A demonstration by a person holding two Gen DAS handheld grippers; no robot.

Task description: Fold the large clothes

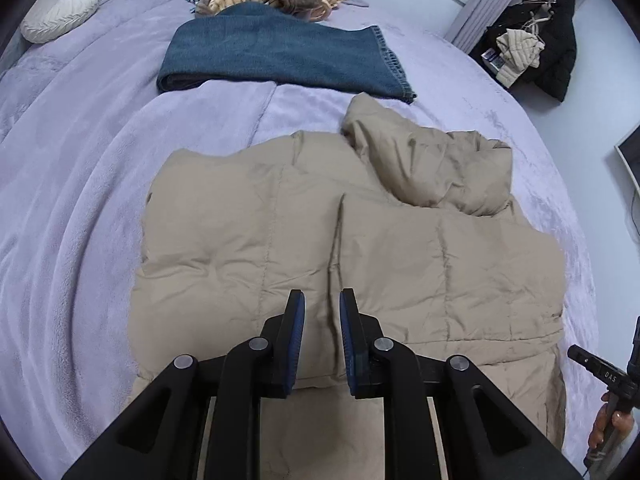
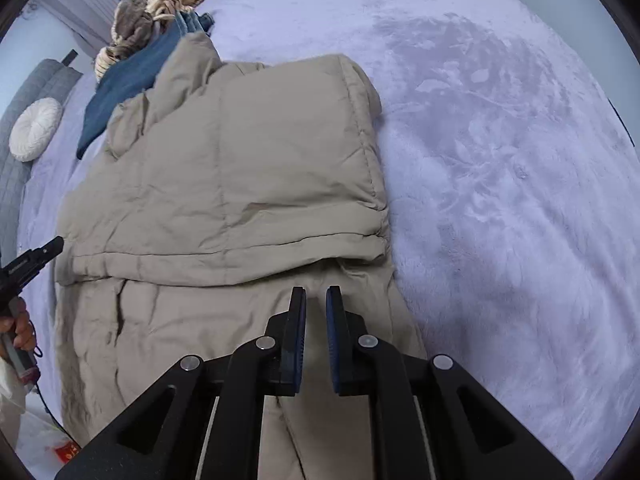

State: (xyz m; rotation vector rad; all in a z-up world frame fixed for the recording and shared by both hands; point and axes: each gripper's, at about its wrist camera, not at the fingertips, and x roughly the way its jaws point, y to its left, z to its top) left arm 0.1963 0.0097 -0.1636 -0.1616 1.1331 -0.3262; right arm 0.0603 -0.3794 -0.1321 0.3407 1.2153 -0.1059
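Nearest, left gripper (image 1: 322,300) and right gripper (image 2: 316,296) poised over the near hem of the tan puffer jacket (image 1: 320,216), jaws narrowly parted, gripping nothing. Beyond, sides already folded inward on the lavender bedspread (image 2: 500,160); lengthwise fold apparently left. Farthest, folded jeans (image 1: 280,56).

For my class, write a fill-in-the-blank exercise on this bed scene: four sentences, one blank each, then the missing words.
1. The puffy jacket being folded is ____ in colour.
2. Beyond it lies a folded pair of blue ____.
3. The round white cushion rests on a bed cover coloured ____.
4. Between the jaws of the left gripper there is ____ gripped.

Missing words: beige; jeans; lilac; nothing
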